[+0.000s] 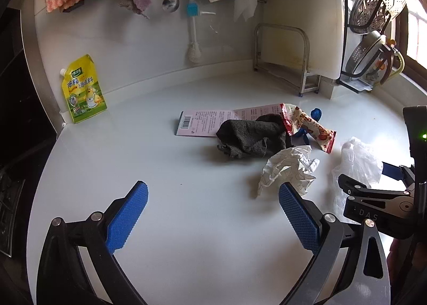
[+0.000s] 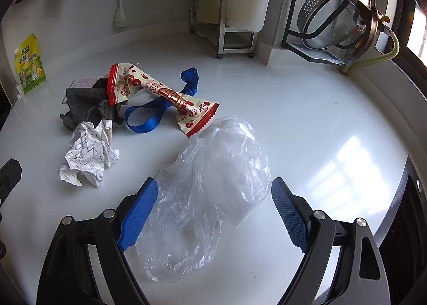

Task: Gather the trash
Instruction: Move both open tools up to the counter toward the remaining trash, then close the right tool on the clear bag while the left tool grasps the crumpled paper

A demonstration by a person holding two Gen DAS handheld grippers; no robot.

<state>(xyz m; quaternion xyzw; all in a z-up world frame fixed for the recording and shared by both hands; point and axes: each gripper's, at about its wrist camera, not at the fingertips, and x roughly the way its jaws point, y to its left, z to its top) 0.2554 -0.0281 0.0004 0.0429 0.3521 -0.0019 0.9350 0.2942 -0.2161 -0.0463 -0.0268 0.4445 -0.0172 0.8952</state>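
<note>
Clear plastic bag (image 2: 210, 193): lies on white desk (image 2: 307, 123), between the spread fingers of the right claw (image 2: 214, 214), not gripped. Left claw (image 1: 213, 214) also wide open, empty, over bare desk just short of the crumpled paper (image 1: 288, 169). Risks: thin film may slip or billow out of a shallow pinch; snack wrapper (image 2: 162, 94) touches the bag's far end (could drag along). Room: open desk to the right up to the rim; dish rack (image 2: 344, 19) well apart at back.
</note>
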